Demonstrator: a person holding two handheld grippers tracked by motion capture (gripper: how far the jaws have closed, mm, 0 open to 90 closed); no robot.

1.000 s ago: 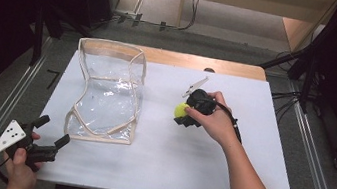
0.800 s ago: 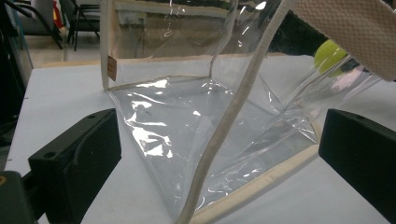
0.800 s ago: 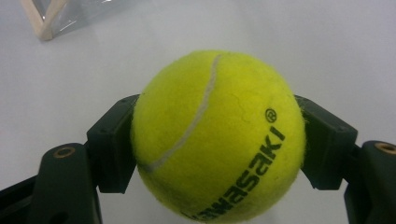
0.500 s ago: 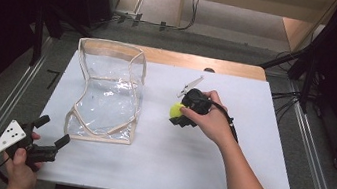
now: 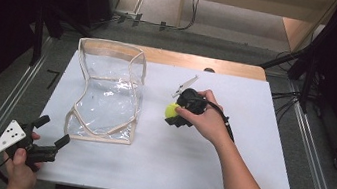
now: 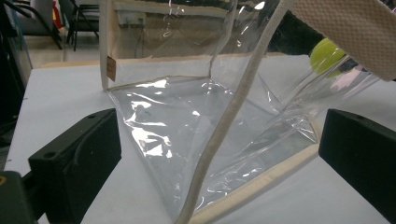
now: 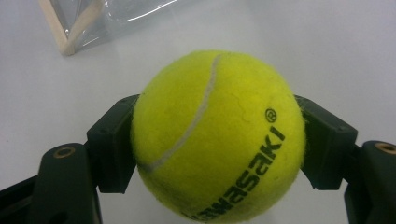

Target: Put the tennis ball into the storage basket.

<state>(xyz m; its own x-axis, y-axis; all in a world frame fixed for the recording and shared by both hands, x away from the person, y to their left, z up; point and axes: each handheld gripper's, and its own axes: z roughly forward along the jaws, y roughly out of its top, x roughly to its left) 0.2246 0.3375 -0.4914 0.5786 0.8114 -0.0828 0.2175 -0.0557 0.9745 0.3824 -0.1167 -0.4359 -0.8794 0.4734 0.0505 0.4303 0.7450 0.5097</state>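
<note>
Black tongs, grey three-cornered plate, bare forearms

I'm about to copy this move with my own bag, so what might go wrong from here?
The ball is round and gripped only at its two sides by the right gripper, so it might slip or pop out. The clear bag is floppy, its rim sagging, and the left gripper waits open beside it, holding nothing: the ball may catch the rim or push the bag over.

The yellow tennis ball bears black lettering reading "awasaki" (first letter hidden) beside an ® mark.
</note>
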